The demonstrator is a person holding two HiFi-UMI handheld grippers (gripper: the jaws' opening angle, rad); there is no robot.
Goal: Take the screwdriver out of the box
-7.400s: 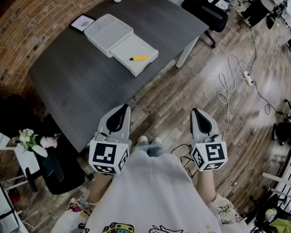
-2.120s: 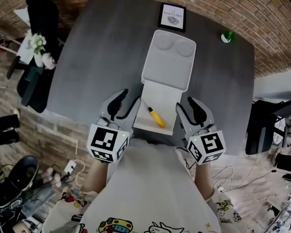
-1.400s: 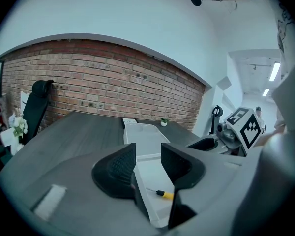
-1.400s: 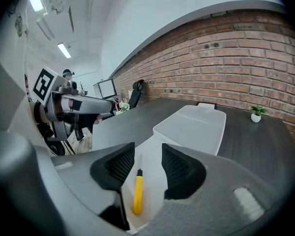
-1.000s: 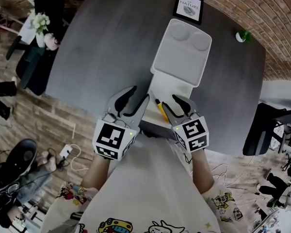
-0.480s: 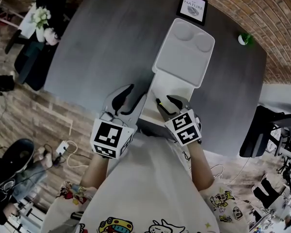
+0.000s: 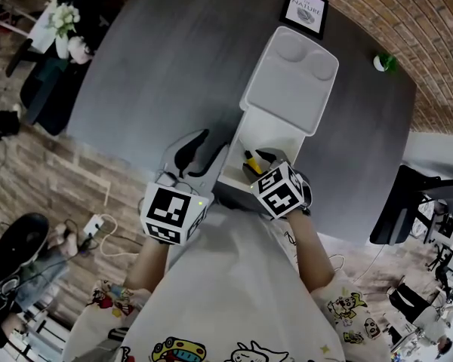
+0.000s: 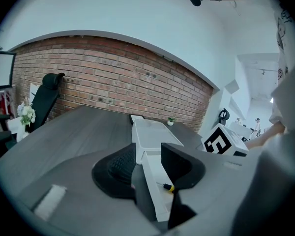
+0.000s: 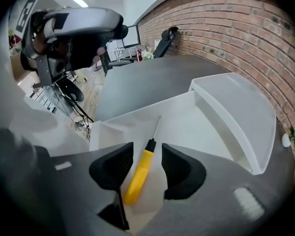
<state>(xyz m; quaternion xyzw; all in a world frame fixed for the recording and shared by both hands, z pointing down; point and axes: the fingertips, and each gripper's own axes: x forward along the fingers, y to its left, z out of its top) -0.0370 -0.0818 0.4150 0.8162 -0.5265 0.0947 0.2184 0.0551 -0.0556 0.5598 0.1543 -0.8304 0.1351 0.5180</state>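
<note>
Right claw [image 7: 262,160] hangs over the yellow screwdriver [image 7: 250,157] in the box [image 7: 287,89]

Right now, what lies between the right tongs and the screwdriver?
Nothing: the right gripper view shows the right tongs open astride the screwdriver, gaps bare.

A dark grey table [image 7: 158,74] carries a long white box [image 7: 287,96], which lies lengthwise down the middle; its open tray end reaches the table's near edge, and its closed end points at the brick wall. Just beyond the box's far end sits a small framed print [image 7: 305,10]. Off the box's far right corner, apart from it, stands a little green plant [image 7: 383,62] close to the table's rim.
</note>
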